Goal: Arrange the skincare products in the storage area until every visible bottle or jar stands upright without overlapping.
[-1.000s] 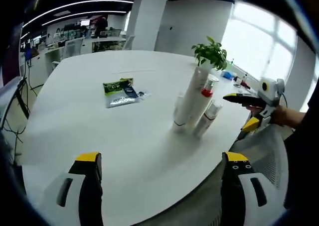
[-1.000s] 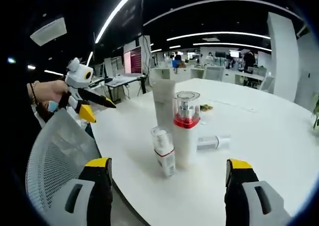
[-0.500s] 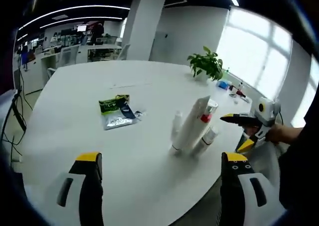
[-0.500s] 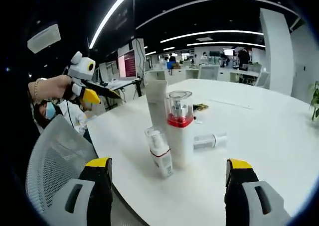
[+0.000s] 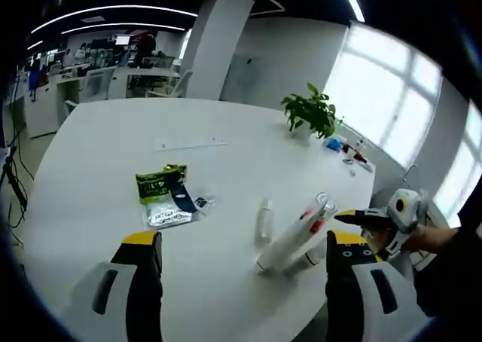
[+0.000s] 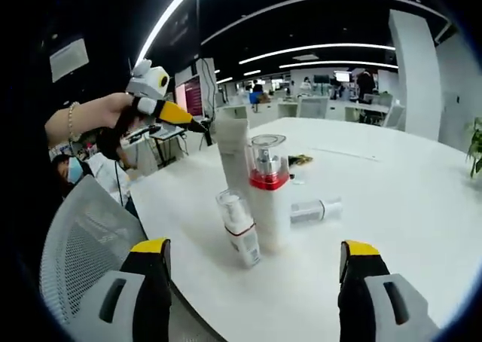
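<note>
Standing nearest in the right gripper view, the right hand-held gripper (image 6: 252,282) gapes wide, holding nothing. Beyond it on the white surface (image 6: 392,206) a small bottle (image 6: 239,227), a red-collared pump bottle (image 6: 267,193) and a tall tube (image 6: 235,155) stand clustered, another bottle (image 6: 315,209) lying behind. The left hand-held gripper (image 5: 241,282) is likewise wide, empty; a green packet (image 5: 164,196) lies farther.
</note>
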`<state>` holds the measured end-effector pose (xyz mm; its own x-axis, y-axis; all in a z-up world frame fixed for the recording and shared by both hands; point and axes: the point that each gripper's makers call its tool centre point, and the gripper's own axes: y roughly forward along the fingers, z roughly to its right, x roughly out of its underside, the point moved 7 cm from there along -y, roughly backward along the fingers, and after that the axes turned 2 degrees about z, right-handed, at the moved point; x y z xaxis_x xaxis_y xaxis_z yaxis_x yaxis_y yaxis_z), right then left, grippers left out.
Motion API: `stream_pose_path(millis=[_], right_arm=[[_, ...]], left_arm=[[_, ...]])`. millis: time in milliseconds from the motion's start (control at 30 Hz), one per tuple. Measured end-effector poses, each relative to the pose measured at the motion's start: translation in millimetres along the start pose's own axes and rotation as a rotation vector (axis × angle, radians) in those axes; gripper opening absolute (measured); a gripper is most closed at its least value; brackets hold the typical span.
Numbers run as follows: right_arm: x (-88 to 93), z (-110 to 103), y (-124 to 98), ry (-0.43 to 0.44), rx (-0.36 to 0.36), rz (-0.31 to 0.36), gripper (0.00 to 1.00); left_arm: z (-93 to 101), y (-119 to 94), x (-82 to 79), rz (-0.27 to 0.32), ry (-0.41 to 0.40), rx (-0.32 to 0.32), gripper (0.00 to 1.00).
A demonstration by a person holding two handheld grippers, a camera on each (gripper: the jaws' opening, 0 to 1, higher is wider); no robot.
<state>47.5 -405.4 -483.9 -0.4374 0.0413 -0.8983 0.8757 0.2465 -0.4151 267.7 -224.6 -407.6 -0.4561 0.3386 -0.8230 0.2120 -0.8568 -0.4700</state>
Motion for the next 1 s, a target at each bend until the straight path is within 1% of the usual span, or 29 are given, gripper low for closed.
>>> stream_pose_path(millis=[33, 167, 233, 300, 400, 433, 500, 567, 600, 667, 700, 767, 833, 900, 933, 967, 1000], right_arm=[[0.0, 0, 0, 0.000, 0.000, 0.000, 0.97], [0.0, 0, 0, 0.006, 0.004, 0.000, 0.96], [0.1, 1, -1, 0.012, 0.009, 0.003, 0.96], [0.2, 2, -1, 0.016, 0.014, 0.005, 0.96], [0.8, 3, -1, 0.023, 0.019, 0.004, 0.96], [0.8, 3, -1, 0.025, 0.020, 0.004, 0.96], [0.8, 4, -1, 0.027, 0.024, 0.005, 0.96], [1.2, 4, -1, 0.030, 0.025, 0.004, 0.96], [1.4, 5, -1, 0.032, 0.027, 0.003, 0.96], [1.8, 5, -1, 0.034, 0.030, 0.002, 0.95], [1.9, 5, -1, 0.036, 0.031, 0.002, 0.95], [2.1, 5, -2, 0.037, 0.033, -0.001, 0.95], [2.3, 5, -2, 0.041, 0.036, -0.003, 0.95], [2.1, 6, -2, 0.043, 0.040, -0.001, 0.95], [2.2, 6, -3, 0.046, 0.043, -0.001, 0.95], [2.5, 7, -3, 0.048, 0.046, -0.001, 0.95], [2.8, 7, -3, 0.052, 0.048, 0.000, 0.95]], left_arm=[[1.7, 3, -3.9, -0.001, -0.002, 0.006, 0.82], [-2.6, 23, -17.0, 0.000, -0.007, 0.028, 0.80], [0.1, 29, -21.7, -0.004, -0.010, 0.034, 0.79], [-1.7, 40, -27.9, -0.014, -0.005, 0.044, 0.77], [0.7, 59, -32.6, -0.061, 0.004, 0.066, 0.72], [1.4, 61, -33.1, -0.065, 0.006, 0.068, 0.72], [2.8, 73, -34.8, -0.091, 0.028, 0.079, 0.69], [4.4, 86, -34.2, -0.127, 0.036, 0.101, 0.66], [8.2, 92, -32.6, -0.152, 0.035, 0.110, 0.65], [10.3, 103, -31.6, -0.177, 0.060, 0.129, 0.64], [10.5, 111, -29.3, -0.212, 0.078, 0.147, 0.63], [25.8, 116, -25.2, -0.248, 0.089, 0.167, 0.59], [31.3, 131, -18.3, -0.296, 0.112, 0.196, 0.56], [38.4, 141, -9.7, -0.344, 0.129, 0.215, 0.54], [34.8, 147, -7.5, -0.355, 0.133, 0.219, 0.54], [36.4, 153, -3.5, -0.376, 0.145, 0.230, 0.53], [30.5, 158, -3.6, -0.384, 0.150, 0.236, 0.52]])
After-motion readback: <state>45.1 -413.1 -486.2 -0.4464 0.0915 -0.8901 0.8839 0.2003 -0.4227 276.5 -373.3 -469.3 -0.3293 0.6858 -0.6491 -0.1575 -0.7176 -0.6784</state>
